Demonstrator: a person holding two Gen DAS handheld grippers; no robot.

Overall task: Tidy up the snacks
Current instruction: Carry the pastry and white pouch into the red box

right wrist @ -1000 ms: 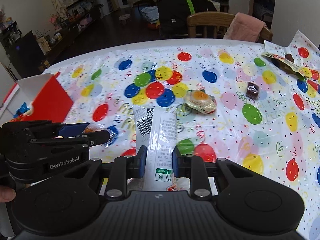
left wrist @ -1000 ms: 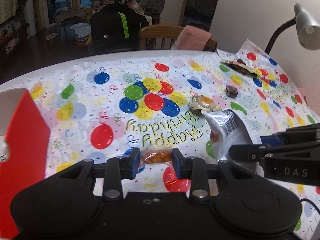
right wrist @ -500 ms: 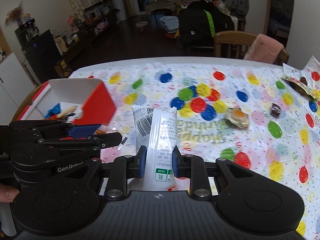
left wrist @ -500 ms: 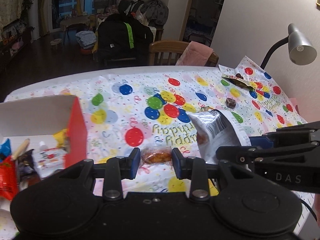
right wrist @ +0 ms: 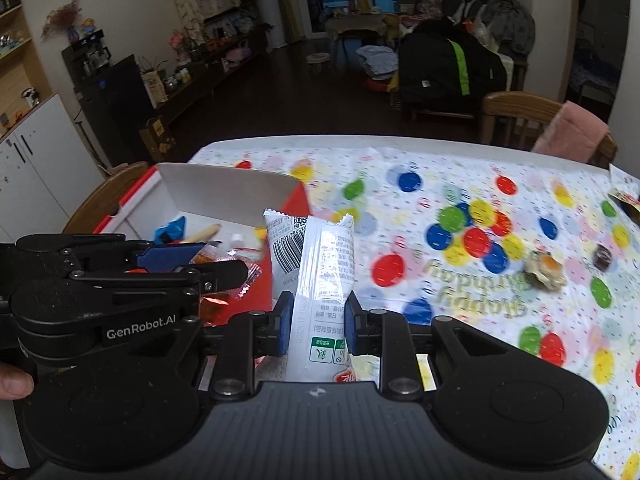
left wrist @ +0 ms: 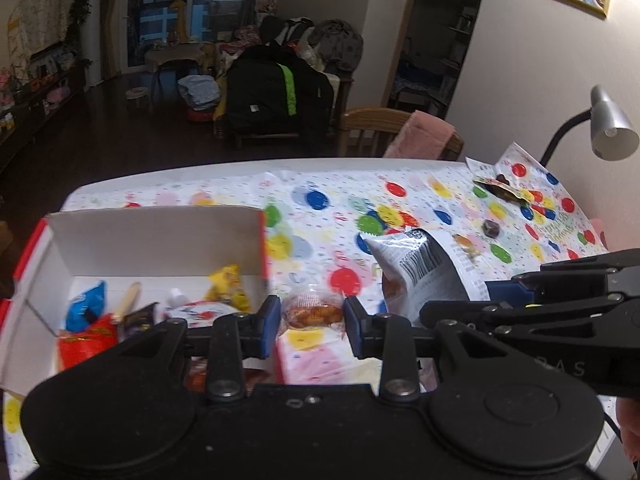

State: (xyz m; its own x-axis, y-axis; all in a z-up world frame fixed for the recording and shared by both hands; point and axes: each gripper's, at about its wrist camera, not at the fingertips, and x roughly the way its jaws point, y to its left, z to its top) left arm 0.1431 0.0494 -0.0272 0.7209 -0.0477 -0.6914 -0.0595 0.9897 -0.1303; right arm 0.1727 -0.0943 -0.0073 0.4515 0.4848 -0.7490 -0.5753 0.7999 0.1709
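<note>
Both loads have swung over from mid-desk to the red box (left wrist: pixel 160 240) at the desk's left edge. My left tongs (left wrist: pixel 311 320) are clamped on the clear-wrapped pastry (left wrist: pixel 314 312), right tongs (right wrist: pixel 316 326) on the white packet (right wrist: pixel 320 272). Drop-off looks next; box already holds snacks.

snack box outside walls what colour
Red outside, white inside; the snack box shows this best in the right wrist view.

Black left gripper (right wrist: pixel 224 264), blue pads (right wrist: pixel 168 256), white "GenRobot.AI" lettering.
</note>
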